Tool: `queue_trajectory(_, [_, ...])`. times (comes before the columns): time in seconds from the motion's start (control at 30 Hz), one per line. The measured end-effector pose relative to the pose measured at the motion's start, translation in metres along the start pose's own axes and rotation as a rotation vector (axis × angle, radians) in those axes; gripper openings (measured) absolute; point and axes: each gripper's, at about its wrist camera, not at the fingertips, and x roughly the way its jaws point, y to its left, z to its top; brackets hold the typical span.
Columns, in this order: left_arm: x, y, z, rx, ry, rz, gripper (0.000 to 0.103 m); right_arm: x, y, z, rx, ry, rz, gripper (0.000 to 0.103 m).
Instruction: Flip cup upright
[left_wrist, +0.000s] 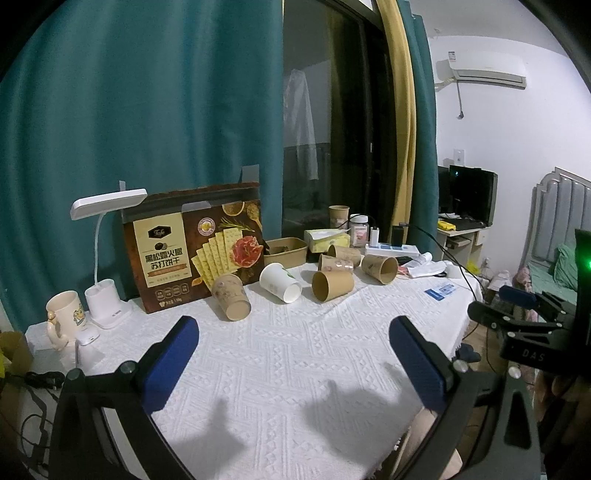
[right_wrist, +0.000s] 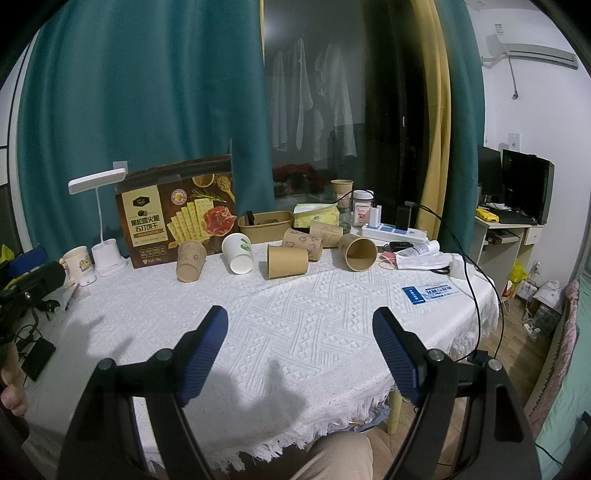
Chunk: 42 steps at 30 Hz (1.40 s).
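White woven cloth with a raised zigzag and diamond weave and a fringed hem covers the tabletop (right_wrist: 295, 325).

My left tongs (left_wrist: 293, 332) stand spread, blue ribbed pads on black arms, nothing between them. My right tongs (right_wrist: 300, 325) likewise stand spread and empty above bare cloth.

Task items: paper cups, tapered cylinders, lying on their sides in a loose row at 12 o'clock from both tongs, well apart from them.
- printed kraft cup (right_wrist: 190, 260), 11 o'clock in the right view, mouth toward me.
- white cup (right_wrist: 238, 254) with a green leaf print, just beside it at its 3 o'clock.
- plain kraft cup (right_wrist: 287, 261), mouth to its 9 o'clock.
- far kraft cup (right_wrist: 357, 252), mouth toward me, at 1 o'clock.
- two more printed cups (right_wrist: 314, 238) behind these, close together; whether they touch I cannot tell.
- one upright kraft cup (right_wrist: 341, 190) at the far edge.

Other items: cardboard cracker box (right_wrist: 175, 212), upright behind the row, brown and cream; logo reads "Tafe", with large Chinese characters and cracker pictures. White plastic desk lamp (left_wrist: 107, 258) with a bent neck at 10 o'clock, cream ceramic mug (left_wrist: 64, 317) with a cartoon print just beside it. Kraft paper bowl (right_wrist: 266, 223), a clear labelled jar (right_wrist: 364, 208) and a white power strip (right_wrist: 393, 233) sit farther back. Blue-and-white card (right_wrist: 430, 292) lies flat at 2 o'clock; text unreadable.
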Motion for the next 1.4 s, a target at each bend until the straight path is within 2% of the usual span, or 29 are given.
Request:
queue_trajectory(0.93, [-0.001, 0.001, -0.001, -0.001, -0.003, 0.0, 0.103, 0.0, 0.001, 0.001, 0.004, 0.004, 0.003, 0.079])
queue_trajectory(1.1, [0.004, -0.002, 0.0, 0.007, 0.01, -0.005, 0.103, 0.008, -0.011, -0.004, 0.011, 0.013, 0.001, 0.079])
queue_trajectory(1.27, [0.035, -0.01, -0.002, 0.022, 0.071, -0.06, 0.103, 0.031, -0.026, -0.005, 0.023, 0.033, -0.031, 0.079])
queue_trajectory(1.4, [0.081, -0.023, 0.0, 0.032, 0.185, -0.158, 0.103, 0.065, -0.057, -0.013, 0.077, 0.09, -0.086, 0.079])
